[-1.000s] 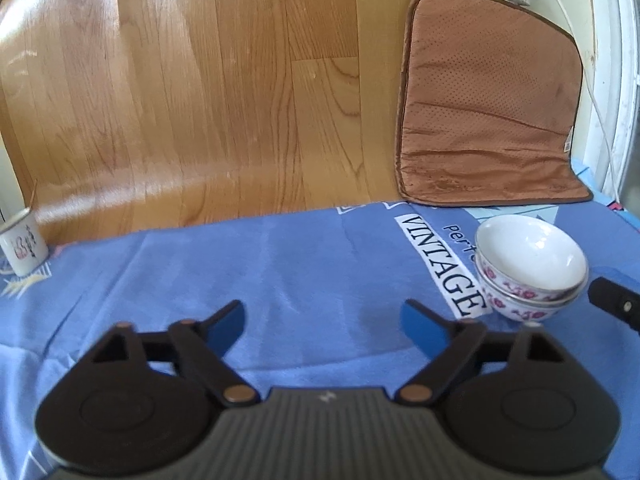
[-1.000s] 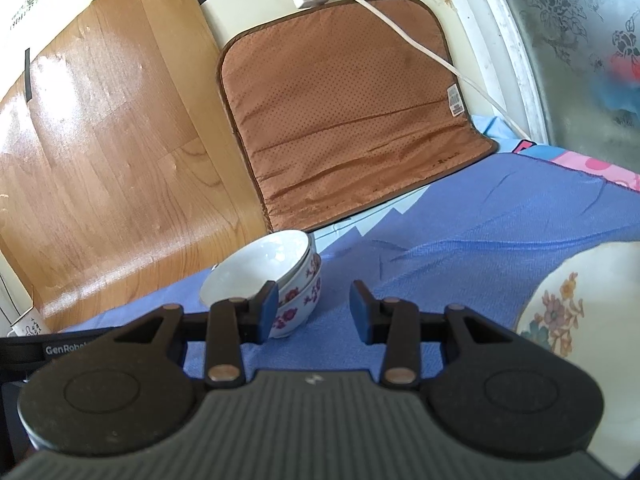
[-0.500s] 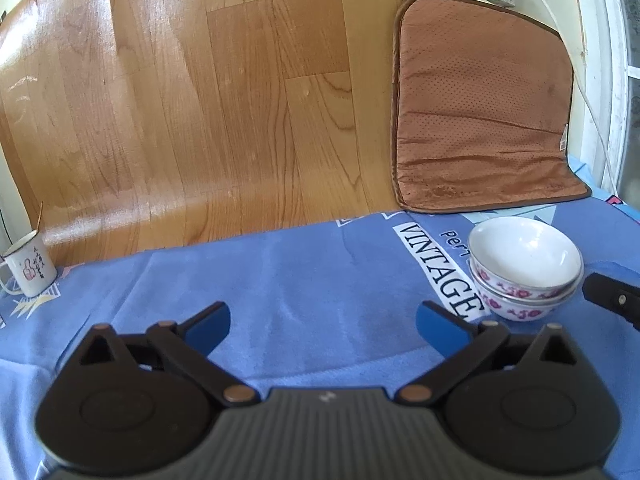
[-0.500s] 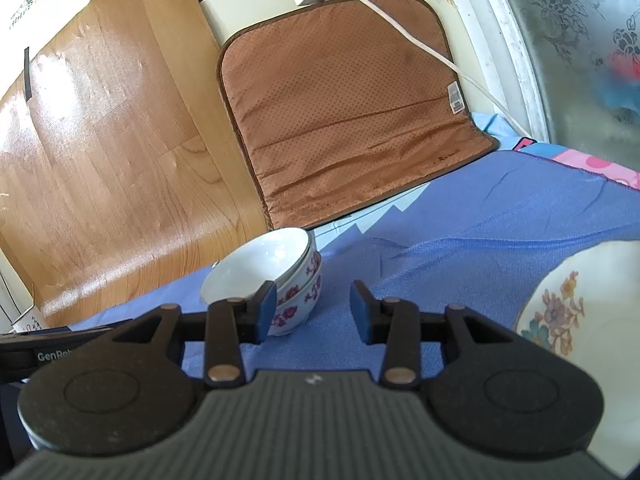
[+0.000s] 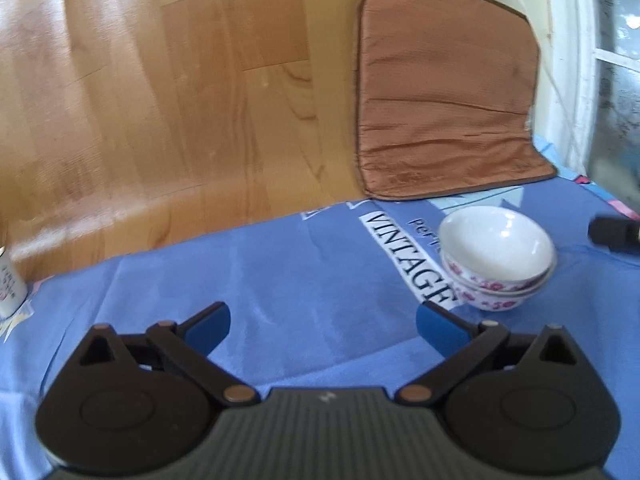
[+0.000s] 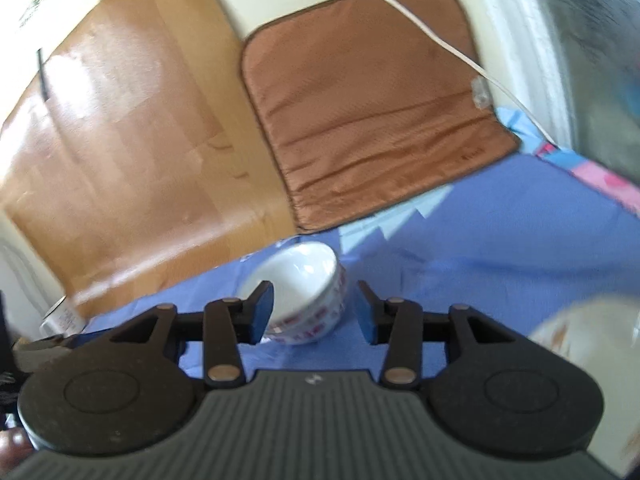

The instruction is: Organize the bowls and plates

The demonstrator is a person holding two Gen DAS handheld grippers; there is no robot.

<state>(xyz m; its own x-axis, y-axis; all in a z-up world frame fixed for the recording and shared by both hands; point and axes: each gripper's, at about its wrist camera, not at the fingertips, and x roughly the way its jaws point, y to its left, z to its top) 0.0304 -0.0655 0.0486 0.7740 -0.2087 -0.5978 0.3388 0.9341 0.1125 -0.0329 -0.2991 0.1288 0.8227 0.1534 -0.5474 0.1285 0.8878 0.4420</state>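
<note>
Two white bowls with pink flowers sit stacked [image 5: 498, 258] on the blue cloth, right of the "VINTAGE" print. My left gripper [image 5: 322, 324] is open and empty, low over the cloth, to the left of the stack. In the right wrist view the stack [image 6: 300, 300] lies just beyond my right gripper [image 6: 314, 312], which is open and empty. A floral plate [image 6: 580, 332] lies blurred at the right edge of that view. A tip of the right gripper [image 5: 614, 232] shows at the right of the left wrist view.
A brown cushion [image 5: 444, 96] leans on the wall behind the bowls. A wooden board [image 5: 160, 100] leans to its left. A small white mug [image 5: 10, 284] stands at the far left of the cloth. A white cable [image 6: 440, 40] hangs across the cushion.
My left gripper has opened wider and drifted back from the bowls. My right gripper has opened and swung left, so the bowl stack now sits in front of its gap.
</note>
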